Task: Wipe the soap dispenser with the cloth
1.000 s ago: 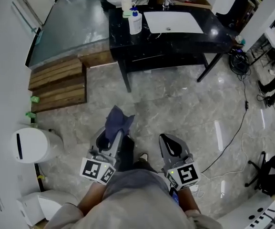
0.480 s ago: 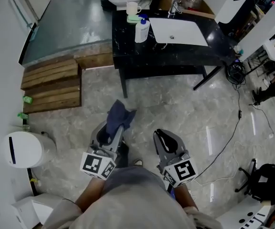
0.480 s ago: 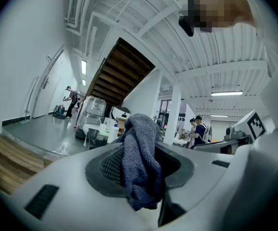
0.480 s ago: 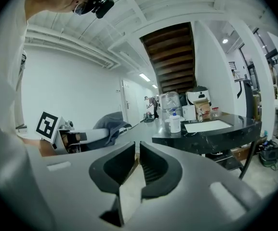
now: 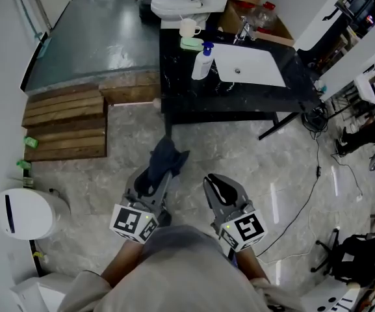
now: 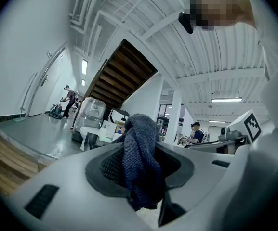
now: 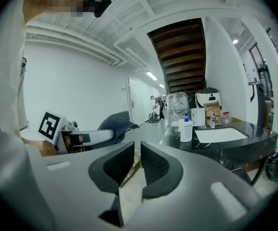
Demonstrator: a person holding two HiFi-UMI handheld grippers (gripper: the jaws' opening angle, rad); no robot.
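Observation:
The soap dispenser (image 5: 202, 62), a white bottle with a blue pump, stands on the black counter (image 5: 187, 90) left of the white sink (image 5: 249, 65). In the right gripper view the soap dispenser (image 7: 185, 130) is far ahead. My left gripper (image 5: 156, 179) is shut on a dark blue cloth (image 5: 165, 160), which sticks up from its jaws. Seen along those jaws, the cloth (image 6: 139, 134) fills the left gripper (image 6: 141, 163). My right gripper (image 5: 217, 188) is beside it over the floor; the right gripper (image 7: 137, 160) has just been opening to a narrow gap, with nothing between.
A cup (image 5: 188, 27) and a green soap dish (image 5: 191, 43) sit behind the dispenser, a tap (image 5: 244, 25) behind the sink. A toilet (image 5: 174, 4) stands beyond the counter. Wooden steps (image 5: 64, 125) and a white bin (image 5: 25, 212) are left. A cable (image 5: 317, 174) crosses the floor at right.
Both grippers and the person have moved across the floor toward the counter, which now sits lower and nearer in the head view. The cloth stays in the left gripper.

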